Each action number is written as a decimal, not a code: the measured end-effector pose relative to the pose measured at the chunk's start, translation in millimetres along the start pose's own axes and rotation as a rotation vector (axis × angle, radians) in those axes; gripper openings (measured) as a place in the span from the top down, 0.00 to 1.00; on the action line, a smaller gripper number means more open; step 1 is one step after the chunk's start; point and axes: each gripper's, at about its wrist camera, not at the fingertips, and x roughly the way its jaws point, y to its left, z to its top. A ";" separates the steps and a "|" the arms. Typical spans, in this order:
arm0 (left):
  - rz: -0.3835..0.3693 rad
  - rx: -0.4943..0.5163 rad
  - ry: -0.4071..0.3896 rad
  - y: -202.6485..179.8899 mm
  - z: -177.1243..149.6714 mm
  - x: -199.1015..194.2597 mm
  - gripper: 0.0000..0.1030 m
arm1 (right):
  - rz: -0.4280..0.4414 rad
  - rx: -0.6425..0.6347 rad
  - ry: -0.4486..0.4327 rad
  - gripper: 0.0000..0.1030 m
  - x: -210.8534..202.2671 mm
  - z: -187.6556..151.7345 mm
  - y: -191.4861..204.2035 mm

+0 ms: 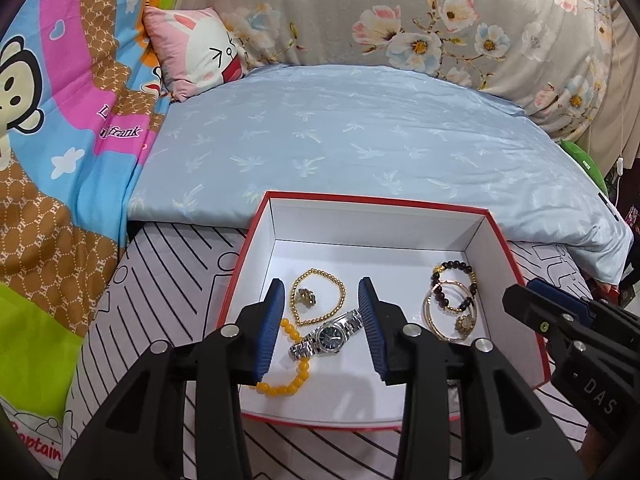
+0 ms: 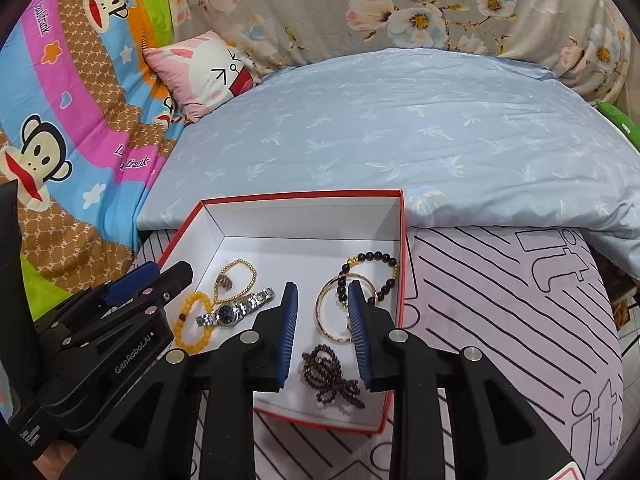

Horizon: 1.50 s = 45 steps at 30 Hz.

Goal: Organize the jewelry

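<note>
A red box with a white inside (image 1: 496,280) (image 2: 280,216) lies on the bed and holds the jewelry. In it are a silver watch (image 1: 328,335) (image 2: 236,309), a gold bead chain (image 1: 320,298) (image 2: 236,276) with a ring (image 1: 306,296) inside it, a yellow bead bracelet (image 1: 294,376) (image 2: 192,322), a dark bead bracelet (image 1: 454,284) (image 2: 370,270), a thin bangle (image 1: 444,316) (image 2: 332,316) and a dark bead strand (image 2: 334,376). My left gripper (image 1: 322,294) is open above the watch. My right gripper (image 2: 320,296) is open above the bangle and strand.
A light blue folded quilt (image 1: 360,136) (image 2: 400,132) lies behind the box. A pink cartoon pillow (image 1: 196,52) (image 2: 204,72) and a colourful monkey blanket (image 1: 48,140) are to the left. The striped sheet (image 2: 500,320) stretches to the right.
</note>
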 end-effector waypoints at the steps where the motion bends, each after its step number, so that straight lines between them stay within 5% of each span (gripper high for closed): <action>1: -0.004 -0.002 0.000 0.0 -0.8 -3.9 0.65 | 0.001 -0.001 -0.001 0.74 -4.5 -2.6 0.1; 19: 0.011 -0.009 0.047 11.0 -78.7 -82.3 0.65 | -0.045 0.027 0.043 0.74 -87.2 -98.4 -15.5; 34: 0.011 -0.053 0.156 28.0 -180.6 -122.5 0.64 | -0.064 0.042 0.133 0.74 -114.2 -187.9 -15.0; 45: -0.041 -0.052 0.185 11.9 -202.6 -135.0 0.60 | -0.044 0.107 0.155 0.74 -120.3 -206.8 -22.1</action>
